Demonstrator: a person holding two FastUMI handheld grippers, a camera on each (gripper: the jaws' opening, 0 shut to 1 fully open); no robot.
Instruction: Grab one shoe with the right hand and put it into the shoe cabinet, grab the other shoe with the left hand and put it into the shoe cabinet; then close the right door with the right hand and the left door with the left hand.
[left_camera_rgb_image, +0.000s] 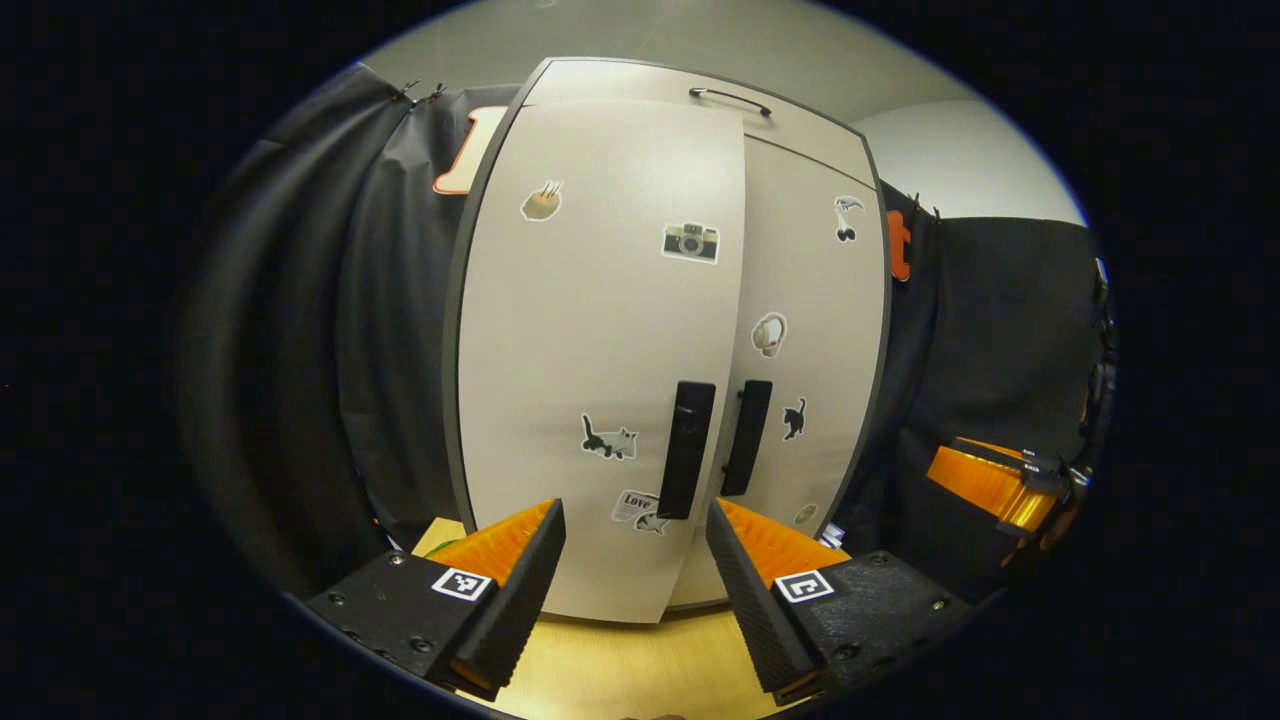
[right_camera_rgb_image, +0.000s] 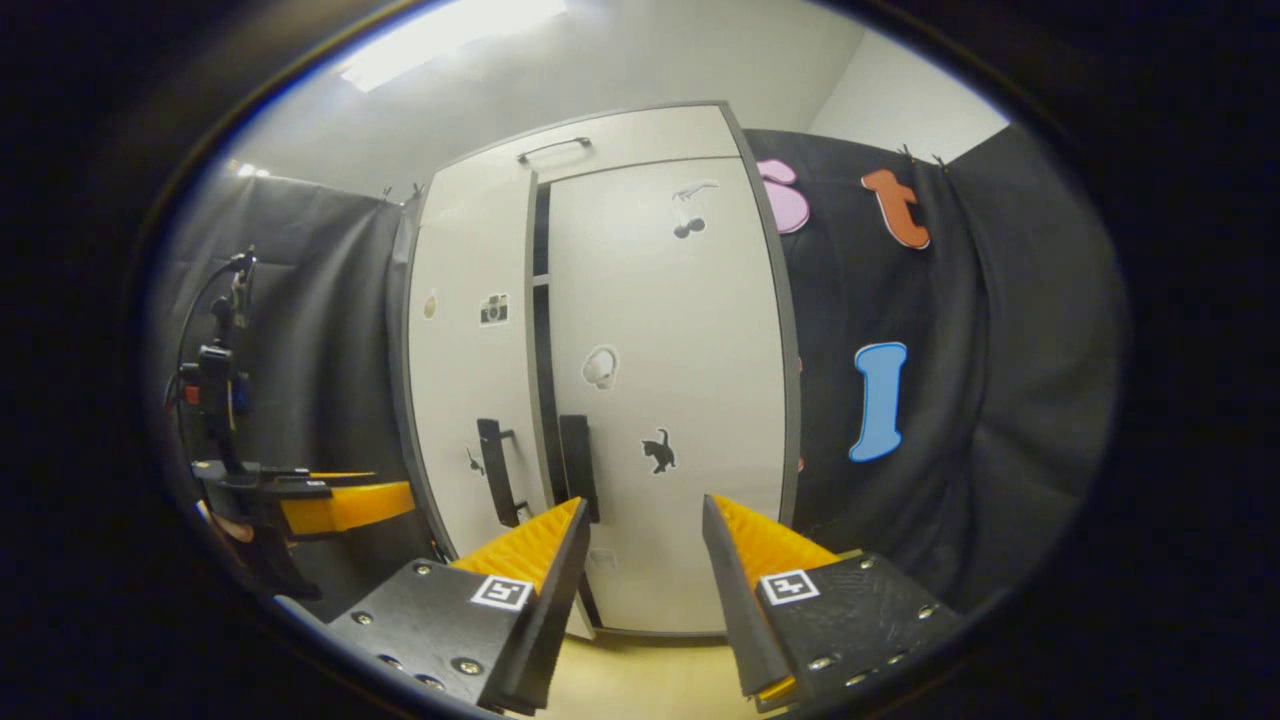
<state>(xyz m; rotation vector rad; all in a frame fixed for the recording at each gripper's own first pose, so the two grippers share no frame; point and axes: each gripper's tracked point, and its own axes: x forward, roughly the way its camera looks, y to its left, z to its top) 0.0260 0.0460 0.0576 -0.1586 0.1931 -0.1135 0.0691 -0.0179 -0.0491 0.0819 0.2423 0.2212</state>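
A pale shoe cabinet with stickers stands straight ahead. In the left gripper view its left door (left_camera_rgb_image: 600, 330) stands slightly ajar, its edge overlapping the right door (left_camera_rgb_image: 810, 330). Two dark vertical handles (left_camera_rgb_image: 690, 450) (left_camera_rgb_image: 748, 437) sit side by side. My left gripper (left_camera_rgb_image: 635, 570) is open, just short of the left door's handle, with nothing between its fingers. In the right gripper view the right door (right_camera_rgb_image: 670, 370) lies flush, and a dark gap (right_camera_rgb_image: 541, 300) shows beside the left door (right_camera_rgb_image: 470, 380). My right gripper (right_camera_rgb_image: 640, 570) is open and holds nothing, in front of the right door.
The cabinet rests on a yellow wooden surface (left_camera_rgb_image: 620, 670). Black cloth hangs on both sides of it. A top drawer with a bar handle (left_camera_rgb_image: 730, 98) sits above the doors. The other gripper (left_camera_rgb_image: 1000, 485) shows at the far right, and at the left (right_camera_rgb_image: 330, 505) from the right gripper.
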